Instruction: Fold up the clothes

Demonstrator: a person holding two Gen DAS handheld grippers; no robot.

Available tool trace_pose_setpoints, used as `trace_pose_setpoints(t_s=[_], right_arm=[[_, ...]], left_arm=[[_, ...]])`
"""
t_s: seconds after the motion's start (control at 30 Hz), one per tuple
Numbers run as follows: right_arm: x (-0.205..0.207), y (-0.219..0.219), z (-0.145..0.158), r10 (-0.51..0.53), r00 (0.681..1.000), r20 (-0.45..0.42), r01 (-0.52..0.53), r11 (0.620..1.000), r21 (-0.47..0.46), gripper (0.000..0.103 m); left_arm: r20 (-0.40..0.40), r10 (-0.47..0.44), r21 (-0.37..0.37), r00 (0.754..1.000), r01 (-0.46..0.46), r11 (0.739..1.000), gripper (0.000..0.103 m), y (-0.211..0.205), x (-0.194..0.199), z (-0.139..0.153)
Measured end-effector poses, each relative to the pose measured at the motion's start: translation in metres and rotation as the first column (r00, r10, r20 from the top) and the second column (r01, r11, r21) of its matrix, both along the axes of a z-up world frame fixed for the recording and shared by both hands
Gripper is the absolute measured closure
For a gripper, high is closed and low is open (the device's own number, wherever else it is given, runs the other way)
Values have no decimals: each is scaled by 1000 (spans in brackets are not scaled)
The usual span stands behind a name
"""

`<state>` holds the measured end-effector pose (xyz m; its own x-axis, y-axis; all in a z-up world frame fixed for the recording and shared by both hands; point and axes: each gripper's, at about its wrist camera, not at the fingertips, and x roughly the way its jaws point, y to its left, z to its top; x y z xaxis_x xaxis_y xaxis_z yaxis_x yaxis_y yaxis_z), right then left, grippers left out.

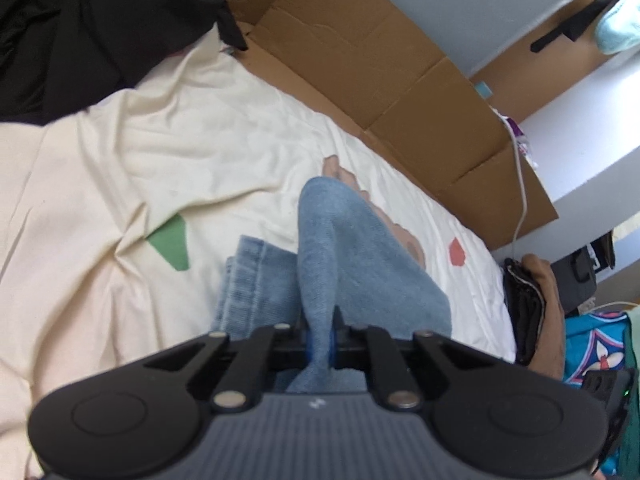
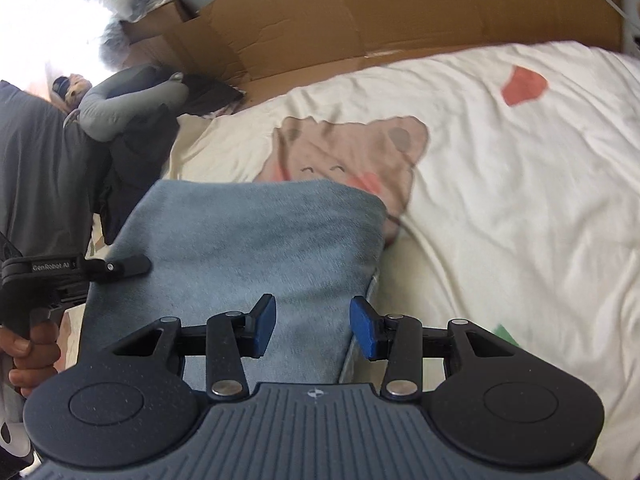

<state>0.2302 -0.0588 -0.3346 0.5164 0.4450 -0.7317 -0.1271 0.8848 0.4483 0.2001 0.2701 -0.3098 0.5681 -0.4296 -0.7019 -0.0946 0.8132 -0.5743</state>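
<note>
Evidently the left gripper [image 1: 319, 344], at the bottom centre of its view, has its jaws clenched on a raised fold of the blue garment [image 1: 344, 248], lifting it off the cream bedsheet [image 1: 120, 168] for folding. The right gripper [image 2: 313, 330] hovers over the cloth, jaws released, ready to pinch its edge.

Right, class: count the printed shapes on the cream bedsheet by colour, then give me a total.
Green patch: 1
Red patch: 1
Brown bear: 1
Total: 3
</note>
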Motion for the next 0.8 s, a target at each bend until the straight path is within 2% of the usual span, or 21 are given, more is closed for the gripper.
trace_pose_setpoints(t_s=[0.2, 0.53, 0.67, 0.8], right_arm=[[20, 15, -7, 35, 999, 23, -34, 998, -54, 74], [48, 44, -21, 109, 993, 53, -103, 988, -115, 75], [51, 35, -6, 90, 993, 71, -85, 994, -73, 75], [43, 16, 4, 46, 994, 102, -36, 994, -99, 75]], left_arm=[[-31, 32, -32, 999, -33, 999, 95, 16, -3, -18], [-39, 38, -46, 999, -40, 998, 95, 23, -5, -22], [-39, 57, -53, 998, -59, 997, 94, 28, -10, -20], [-9, 49, 4, 999, -49, 999, 93, 26, -18, -4]])
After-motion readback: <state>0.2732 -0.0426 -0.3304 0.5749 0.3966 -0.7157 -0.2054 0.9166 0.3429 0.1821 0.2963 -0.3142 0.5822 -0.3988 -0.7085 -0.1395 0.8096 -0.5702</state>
